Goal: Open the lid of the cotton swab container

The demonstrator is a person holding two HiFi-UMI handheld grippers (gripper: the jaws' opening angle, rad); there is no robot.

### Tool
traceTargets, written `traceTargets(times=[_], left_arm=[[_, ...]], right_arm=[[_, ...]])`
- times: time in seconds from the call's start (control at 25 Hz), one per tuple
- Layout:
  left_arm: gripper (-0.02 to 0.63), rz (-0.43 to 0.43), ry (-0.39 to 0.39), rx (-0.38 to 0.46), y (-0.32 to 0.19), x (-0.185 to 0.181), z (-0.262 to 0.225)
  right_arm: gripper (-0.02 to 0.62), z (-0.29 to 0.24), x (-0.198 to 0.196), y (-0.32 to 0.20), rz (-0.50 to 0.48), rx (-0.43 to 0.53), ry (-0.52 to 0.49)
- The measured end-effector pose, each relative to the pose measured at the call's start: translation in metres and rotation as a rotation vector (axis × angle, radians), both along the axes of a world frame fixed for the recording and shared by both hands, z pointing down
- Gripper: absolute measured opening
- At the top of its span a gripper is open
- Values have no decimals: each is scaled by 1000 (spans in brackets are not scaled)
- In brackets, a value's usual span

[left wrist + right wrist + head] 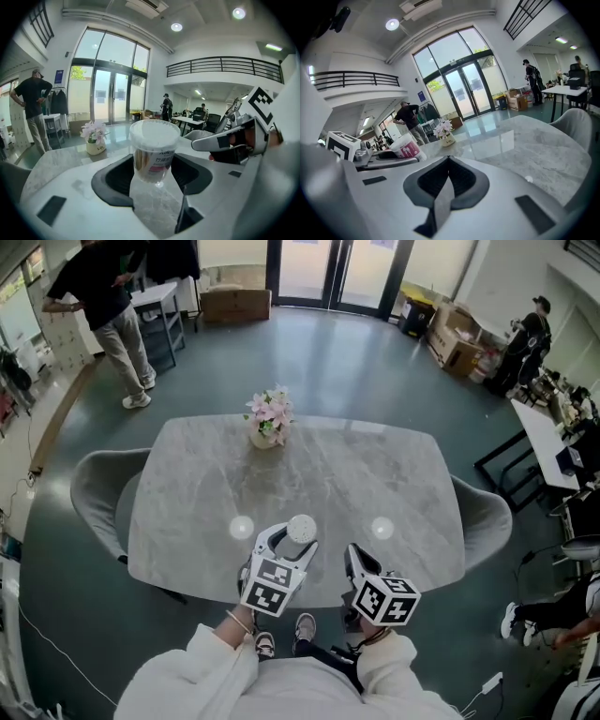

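Best bet here: keep the left tool (152,174) rock steady on the cotton swab container (153,154), then swing the right tool (449,177) in from the right and pinch just the rim of the lid (154,132), not the clear wall below it. Needs spreading first though, being clenched tight right now with nothing between the jaws. Then lift gently, no yanking, or probably swabs everywhere. As for the left tool: closed onto the container, gripping it low on both sides, lid on top and not yet loosened. Holding it up over the near edge of the marble counter (328,474), well short of the flower vase (266,427) at the far side.
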State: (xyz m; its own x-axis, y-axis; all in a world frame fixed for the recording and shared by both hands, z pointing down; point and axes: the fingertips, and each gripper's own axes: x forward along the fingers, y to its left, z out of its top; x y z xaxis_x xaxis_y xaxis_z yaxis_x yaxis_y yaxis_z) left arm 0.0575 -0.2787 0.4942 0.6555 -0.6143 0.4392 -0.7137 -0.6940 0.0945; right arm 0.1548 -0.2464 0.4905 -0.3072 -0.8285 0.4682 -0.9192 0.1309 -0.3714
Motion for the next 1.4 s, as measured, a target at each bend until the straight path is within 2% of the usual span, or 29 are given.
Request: traceTargets(times=[0.2,0.44,0.6,0.84,1.12,1.24,1.4], left_arm=[[249,56,-28,15,12,-2,-7],[249,111,-11,1,29,3,-19],[249,201,-61,-6,40,9,-16],[249,370,-83,-44,51,21,-12],[249,548,-24,-53,60,25,-21],[249,594,-13,-51,63,25,-23],[249,594,-28,-55,61,23,-19]], right_arm=[[58,-15,-1,8,4,28,10],[58,-27,-3,20,6,60,20],[58,-28,-2,27,-20,73,12],[58,-44,-6,30,-146,97,39],[60,-64,-22,32,-285,163,33],[60,-68,-27,34,-335,180,29],[60,-70,-34,34,-389,188,42]])
